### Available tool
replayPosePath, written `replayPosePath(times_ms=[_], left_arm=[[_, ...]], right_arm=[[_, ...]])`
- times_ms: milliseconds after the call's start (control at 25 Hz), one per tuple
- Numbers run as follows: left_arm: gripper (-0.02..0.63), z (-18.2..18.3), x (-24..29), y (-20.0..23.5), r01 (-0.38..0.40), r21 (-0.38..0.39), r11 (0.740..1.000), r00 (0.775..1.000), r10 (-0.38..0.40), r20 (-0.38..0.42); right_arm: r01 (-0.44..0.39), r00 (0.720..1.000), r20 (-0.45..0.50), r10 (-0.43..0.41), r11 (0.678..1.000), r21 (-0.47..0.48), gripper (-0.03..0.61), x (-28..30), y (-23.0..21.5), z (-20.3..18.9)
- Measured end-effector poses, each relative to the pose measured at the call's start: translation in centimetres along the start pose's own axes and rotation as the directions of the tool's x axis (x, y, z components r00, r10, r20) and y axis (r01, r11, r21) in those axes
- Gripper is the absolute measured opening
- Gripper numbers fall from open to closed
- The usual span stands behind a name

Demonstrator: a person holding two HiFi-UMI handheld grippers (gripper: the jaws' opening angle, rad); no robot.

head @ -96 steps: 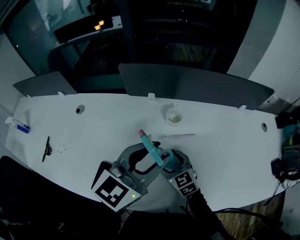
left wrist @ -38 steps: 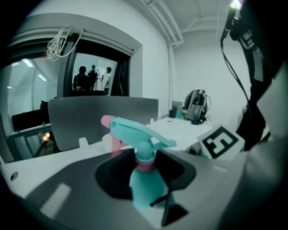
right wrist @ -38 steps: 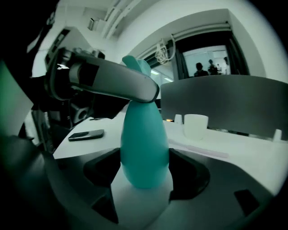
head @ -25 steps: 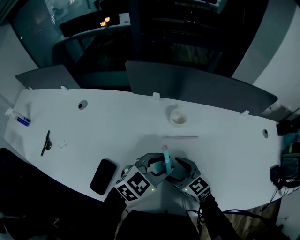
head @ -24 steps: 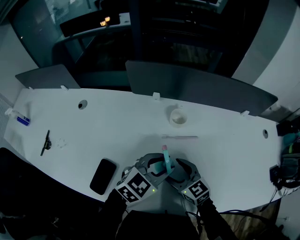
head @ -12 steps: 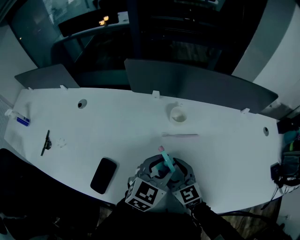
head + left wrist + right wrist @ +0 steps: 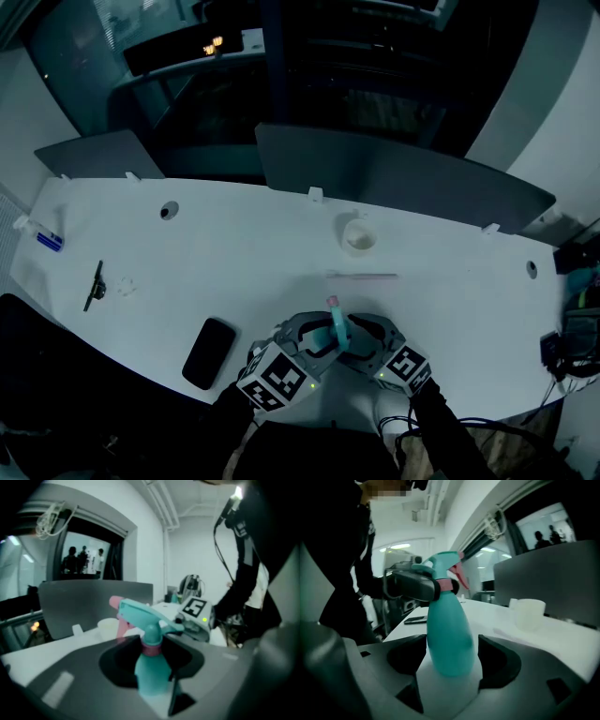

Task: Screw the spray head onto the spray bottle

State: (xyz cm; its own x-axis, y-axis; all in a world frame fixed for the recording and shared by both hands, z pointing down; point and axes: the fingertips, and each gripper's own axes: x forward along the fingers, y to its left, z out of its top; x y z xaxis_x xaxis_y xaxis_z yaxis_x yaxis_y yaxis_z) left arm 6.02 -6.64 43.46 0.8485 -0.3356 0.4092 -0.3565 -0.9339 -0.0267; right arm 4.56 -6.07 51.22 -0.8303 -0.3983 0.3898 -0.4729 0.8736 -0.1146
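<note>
Standing upright near the front edge of the table, the bottle sits between the two grippers with the spray head on its neck, pink nozzle pointing away from the person. Whether its base touches the table cannot be told. The left gripper has its jaws closed on the spray head at the pink collar. The right gripper clasps the bottle's wide body lower down, jaws set broad against its sides. From the head view the two grippers crowd around the bottle and hide most of its body; only the head and nozzle show above them.

A dark phone lies flat to the left of the left gripper, near but apart from it. Beyond the nozzle a thin rod lies across the table, and farther back stands a small white cup. Well off to the left are a black clip and a blue-tipped item. Grey dividers line the far edge, and cables hang at the right end.
</note>
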Motion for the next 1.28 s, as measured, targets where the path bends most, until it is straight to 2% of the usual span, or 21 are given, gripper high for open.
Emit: replayPosePath(times_ms=[80, 160, 240, 320, 360, 440, 640, 760, 880, 1040, 1160, 1280], left_arm=[[0.15, 0.1, 0.0, 0.7, -0.121, -0.059, 0.991, 0.992, 0.122, 0.029], [0.15, 0.2, 0.2, 1.0, -0.206, -0.091, 0.974, 0.977, 0.209, 0.03], [0.15, 0.4, 0.6, 1.1, -0.265, -0.112, 0.958, 0.963, 0.268, 0.019], [0.149, 0.5, 0.7, 1.2, -0.3, -0.126, 0.946, 0.953, 0.303, 0.009], [0.149, 0.4, 0.7, 1.2, -0.303, -0.125, 0.945, 0.952, 0.306, 0.005], [0.147, 0.3, 0.7, 1.0, -0.277, -0.105, 0.955, 0.96, 0.279, 0.002], [0.146, 0.0, 0.4, 0.6, -0.117, -0.031, 0.993, 0.993, 0.117, -0.008], [0.144, 0.1, 0.2, 0.7, -0.047, -0.027, 0.999, 0.999, 0.047, -0.003], [0.153, 0.2, 0.0, 0.9, -0.072, -0.051, 0.996, 0.996, 0.075, 0.051], [0.156, 0.9, -0.8, 0.9, -0.182, -0.027, 0.983, 0.974, 0.184, 0.129], [0.155, 1.2, -0.7, 1.0, -0.227, -0.003, 0.974, 0.965, 0.226, 0.134], [0.133, 1.1, -0.7, 1.0, -0.216, 0.003, 0.976, 0.968, 0.213, 0.131]], right_arm=[[0.163, 0.983, 0.057, -0.172, 0.976, 0.144, 0.327, -0.8, -0.4, -0.2], [0.297, 0.944, 0.078, -0.321, 0.928, 0.226, 0.327, -1.1, -0.3, -0.1], [0.408, 0.903, 0.049, -0.427, 0.887, 0.215, 0.327, -0.6, -0.3, 0.2], [0.486, 0.871, -0.006, -0.49, 0.862, 0.143, 0.327, 0.0, -0.7, -0.1], [0.49, 0.871, -0.019, -0.491, 0.864, 0.111, 0.327, 0.2, -0.7, -0.2], [0.443, 0.896, -0.013, -0.444, 0.893, 0.077, 0.325, 0.2, -0.7, -0.5], [0.21, 0.978, 0.013, -0.21, 0.977, -0.024, 0.324, 0.3, -0.6, -0.7], [0.095, 0.995, -0.004, -0.096, 0.993, -0.075, 0.324, 0.3, -0.9, -0.5], [0.088, 0.996, -0.004, -0.089, 0.993, -0.081, 0.324, 0.4, -0.9, -0.4], [0.114, 0.994, 0.015, -0.113, 0.991, -0.07, 0.324, 0.5, -0.9, -0.4], [0.118, 0.993, 0.022, -0.117, 0.991, -0.067, 0.324, 0.5, -1.0, -0.3], [0.105, 0.994, 0.027, -0.103, 0.992, -0.07, 0.324, 0.6, -0.9, -0.3]])
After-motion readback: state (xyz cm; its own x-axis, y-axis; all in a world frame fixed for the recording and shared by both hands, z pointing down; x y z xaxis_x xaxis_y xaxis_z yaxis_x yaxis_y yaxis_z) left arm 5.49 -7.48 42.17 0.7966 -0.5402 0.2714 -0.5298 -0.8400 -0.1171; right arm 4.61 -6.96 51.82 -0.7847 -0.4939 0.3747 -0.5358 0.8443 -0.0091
